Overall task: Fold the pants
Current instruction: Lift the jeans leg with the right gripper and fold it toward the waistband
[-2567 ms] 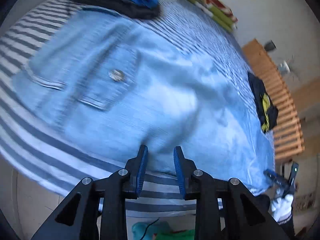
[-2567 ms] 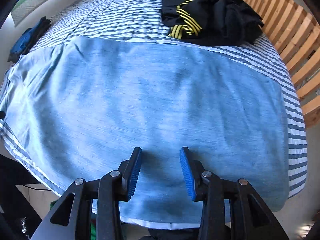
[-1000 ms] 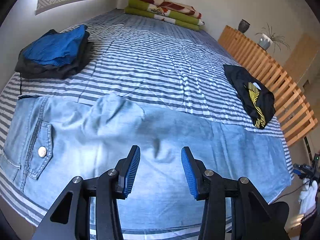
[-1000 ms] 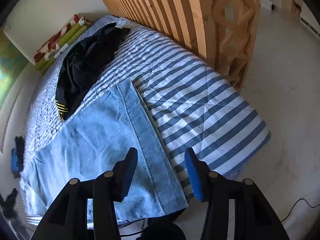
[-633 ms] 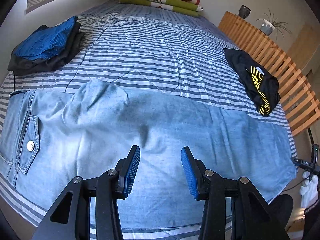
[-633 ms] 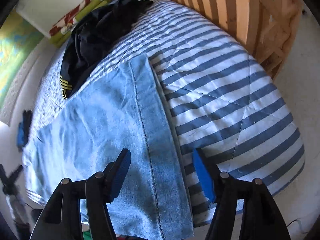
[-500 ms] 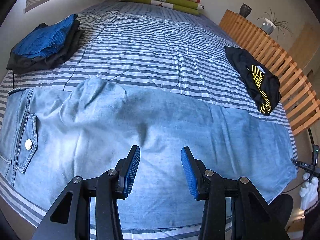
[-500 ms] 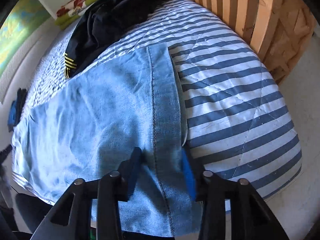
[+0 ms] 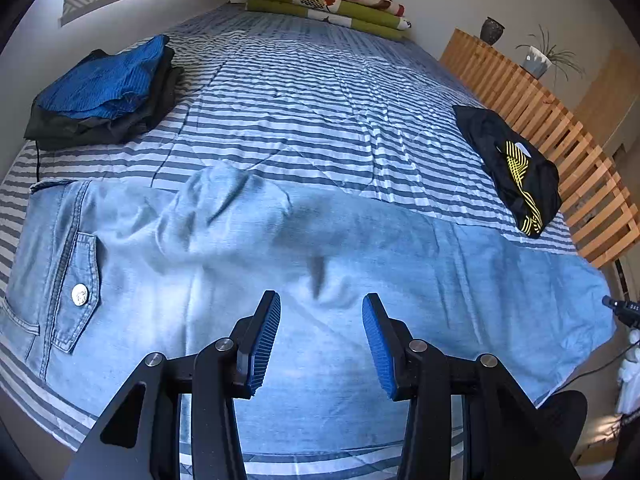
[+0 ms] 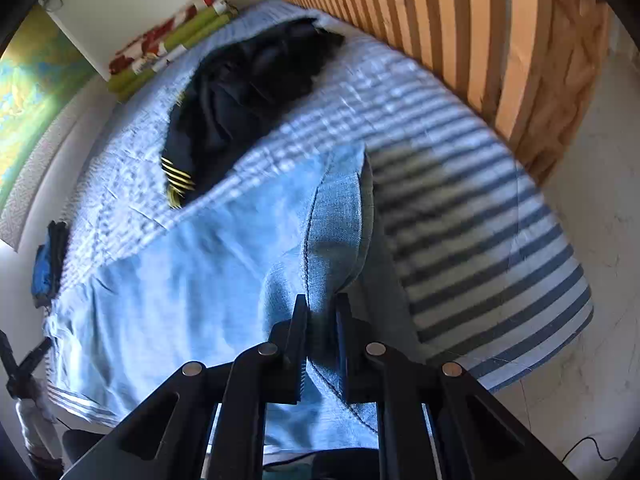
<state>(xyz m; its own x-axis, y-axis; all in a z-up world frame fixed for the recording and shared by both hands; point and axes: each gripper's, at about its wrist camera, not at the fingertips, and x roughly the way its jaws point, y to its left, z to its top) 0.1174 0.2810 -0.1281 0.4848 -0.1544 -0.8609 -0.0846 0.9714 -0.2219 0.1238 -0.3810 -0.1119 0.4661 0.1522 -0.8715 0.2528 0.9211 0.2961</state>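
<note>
— While the left gripper point(image 9: 320, 336) hangs over the jeans, what is it doing?

— Nothing with its grip. Its blue pads point(image 9: 262, 344) stand wide apart at the bottom centre of the left wrist view, with denim showing between them and no cloth pinched.

— And the jeans themselves?

— The light blue jeans point(image 9: 360, 264) lie stretched across the lower half of that frame, on the striped bedcover point(image 9: 304, 92). The waist end is at the lower left, where a flap pocket with a metal button point(image 9: 80, 294) shows. A rumpled hump of cloth rises left of centre; the rest lies fairly flat, running to the hem at the right edge.

— The right gripper point(image 10: 322, 340)?

— Its jaws are drawn in close on the hem end of the jeans point(image 10: 332, 240), at the bottom centre of the right wrist view. The stitched hem bulges upward from the jaws, lifted off the cover; the picture is blurred there.

— Anything else on the bed?

— A black garment with yellow lines point(image 9: 516, 160) at the right, beside the wooden slats point(image 9: 560, 136); a folded blue and dark pile point(image 9: 104, 92) at the upper left.
</note>
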